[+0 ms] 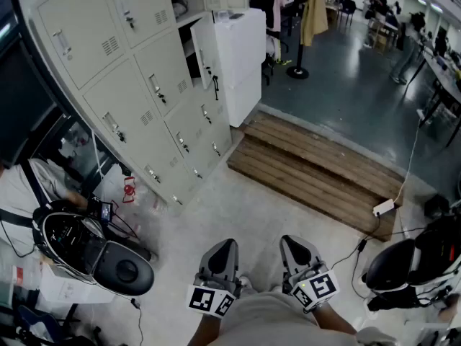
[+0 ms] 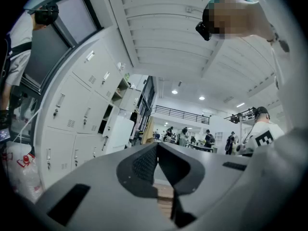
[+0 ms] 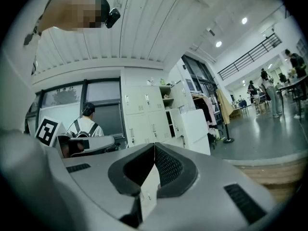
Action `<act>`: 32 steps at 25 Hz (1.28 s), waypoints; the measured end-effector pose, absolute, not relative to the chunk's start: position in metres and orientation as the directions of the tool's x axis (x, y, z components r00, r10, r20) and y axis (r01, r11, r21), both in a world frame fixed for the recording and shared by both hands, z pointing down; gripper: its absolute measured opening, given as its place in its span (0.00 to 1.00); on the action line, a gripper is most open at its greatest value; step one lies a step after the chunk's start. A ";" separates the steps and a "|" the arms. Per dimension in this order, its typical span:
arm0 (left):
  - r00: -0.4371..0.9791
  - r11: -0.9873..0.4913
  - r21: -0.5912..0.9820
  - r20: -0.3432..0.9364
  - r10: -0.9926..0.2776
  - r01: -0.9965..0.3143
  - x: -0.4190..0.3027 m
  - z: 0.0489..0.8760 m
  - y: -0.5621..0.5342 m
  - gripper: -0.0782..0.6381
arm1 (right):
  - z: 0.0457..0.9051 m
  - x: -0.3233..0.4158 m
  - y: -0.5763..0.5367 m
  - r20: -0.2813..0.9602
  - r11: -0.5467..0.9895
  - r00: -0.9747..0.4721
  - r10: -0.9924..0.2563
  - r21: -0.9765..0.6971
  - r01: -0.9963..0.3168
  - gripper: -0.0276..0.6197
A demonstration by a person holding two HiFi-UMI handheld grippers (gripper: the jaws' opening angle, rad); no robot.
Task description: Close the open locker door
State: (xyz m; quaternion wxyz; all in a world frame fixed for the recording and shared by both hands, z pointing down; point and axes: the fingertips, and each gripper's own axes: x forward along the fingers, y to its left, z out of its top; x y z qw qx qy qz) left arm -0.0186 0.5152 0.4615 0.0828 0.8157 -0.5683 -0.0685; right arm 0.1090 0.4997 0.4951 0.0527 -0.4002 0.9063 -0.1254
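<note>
Well ahead of the left claw (image 1: 224,245) and right claw (image 1: 294,242), both pressed together, hangs the locker door (image 1: 204,45).

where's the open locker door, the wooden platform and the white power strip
open locker door (image 1: 204,49): head view, pale face above the handle
wooden platform (image 1: 317,171): head view, middle planks
white power strip (image 1: 383,207): head view, its body

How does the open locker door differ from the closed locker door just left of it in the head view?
The open locker door is swung out from the lockers, with a dark compartment behind it; the closed locker door lies flush with its neighbours. The closed locker door shows vent slots; on the open locker door none are visible. Both are the same pale colour.
</note>
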 end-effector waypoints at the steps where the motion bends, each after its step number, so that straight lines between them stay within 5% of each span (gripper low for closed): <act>1: 0.358 -0.353 0.209 -0.019 -0.934 -0.912 -0.002 0.462 0.515 0.12 | 0.492 0.123 0.498 0.008 0.646 -0.668 -0.744 -0.242 -0.724 0.09; 13: 0.392 -0.378 0.195 0.038 -0.919 -0.905 0.070 0.474 0.563 0.12 | 0.497 0.175 0.534 0.056 0.664 -0.684 -0.727 -0.197 -0.721 0.09; 32: 0.382 -0.378 0.179 -0.018 -0.924 -0.908 -0.025 0.466 0.519 0.12 | 0.486 0.104 0.487 0.052 0.629 -0.645 -0.763 -0.173 -0.758 0.09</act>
